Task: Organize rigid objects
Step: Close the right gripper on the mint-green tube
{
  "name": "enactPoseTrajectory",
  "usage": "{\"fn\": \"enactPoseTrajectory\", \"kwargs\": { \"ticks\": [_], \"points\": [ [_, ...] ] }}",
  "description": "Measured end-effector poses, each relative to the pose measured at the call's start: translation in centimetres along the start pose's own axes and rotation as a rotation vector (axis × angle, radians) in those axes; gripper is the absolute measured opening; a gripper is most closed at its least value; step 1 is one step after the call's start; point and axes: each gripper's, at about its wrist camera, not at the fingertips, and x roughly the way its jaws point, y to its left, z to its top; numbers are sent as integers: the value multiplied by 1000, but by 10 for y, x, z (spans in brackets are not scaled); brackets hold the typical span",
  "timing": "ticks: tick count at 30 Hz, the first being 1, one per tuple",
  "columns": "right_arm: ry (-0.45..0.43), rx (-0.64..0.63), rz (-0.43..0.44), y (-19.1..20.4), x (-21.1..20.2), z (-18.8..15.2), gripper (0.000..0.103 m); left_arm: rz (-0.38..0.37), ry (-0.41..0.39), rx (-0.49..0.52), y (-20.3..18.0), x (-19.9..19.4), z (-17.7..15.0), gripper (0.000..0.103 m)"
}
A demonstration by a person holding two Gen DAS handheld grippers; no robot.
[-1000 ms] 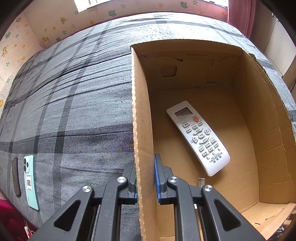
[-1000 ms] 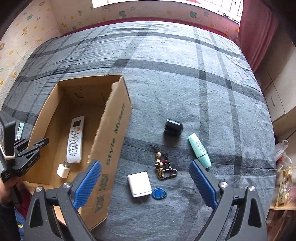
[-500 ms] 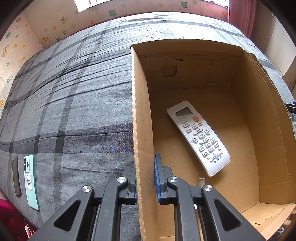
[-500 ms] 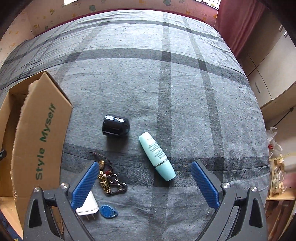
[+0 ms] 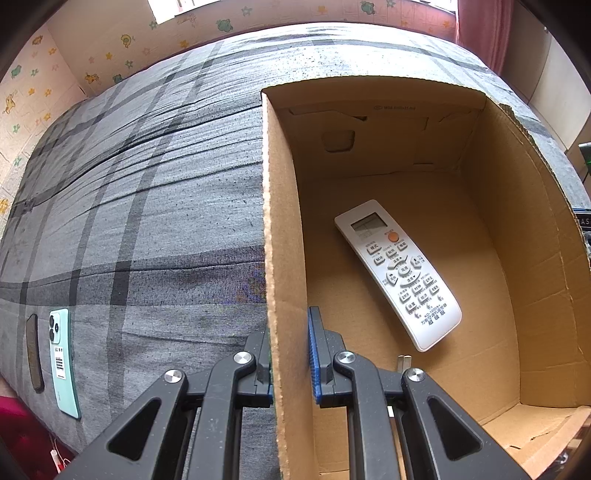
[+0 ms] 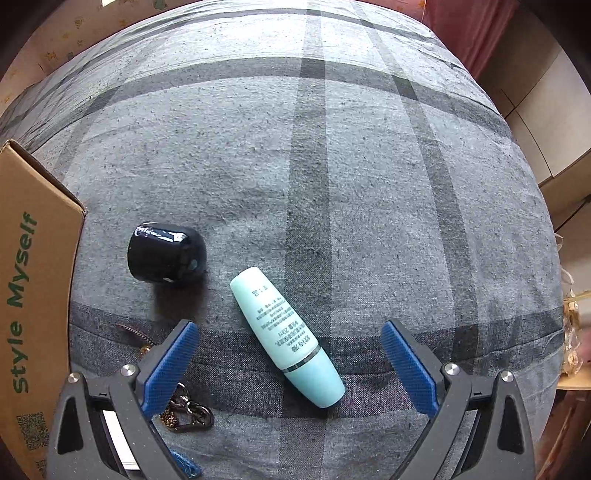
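Behind our right tool (image 6: 288, 354), spread wide over the teal bottle (image 6: 286, 341) on the bed (image 6: 332, 166), keys (image 6: 184, 410) hide partly. Our left tool (image 5: 290, 354) clamps the cardboard box wall (image 5: 275, 258), hiding a white plug (image 5: 403, 363) beside the remote (image 5: 397, 273).

A grey plaid-striped bedspread (image 6: 332, 184) fills the scene; far behind runs cream cartoon-printed wallpaper (image 5: 110, 55), with a dusty-red curtain (image 5: 476, 33) at far right.

Open bedspread (image 6: 332, 166) beyond bottle (image 6: 286, 341); black case (image 6: 166, 254), box wall (image 6: 33, 295) crowd left
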Motion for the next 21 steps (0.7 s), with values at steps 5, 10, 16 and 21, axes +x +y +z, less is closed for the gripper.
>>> {"fn": "enactPoseTrajectory", "kwargs": {
  "ticks": [5,10,16,21],
  "points": [
    [5,3,15,-3,4,2,95,3,1,3,0,1,0,14],
    [31,6,37,-4,12,13,72,1,2,1,1,1,1,14],
    [47,2,49,1,16,16,37,1,1,1,1,1,1,15],
    [40,-4,35,9,14,17,26,1,1,0,1,1,1,15]
  ]
}}
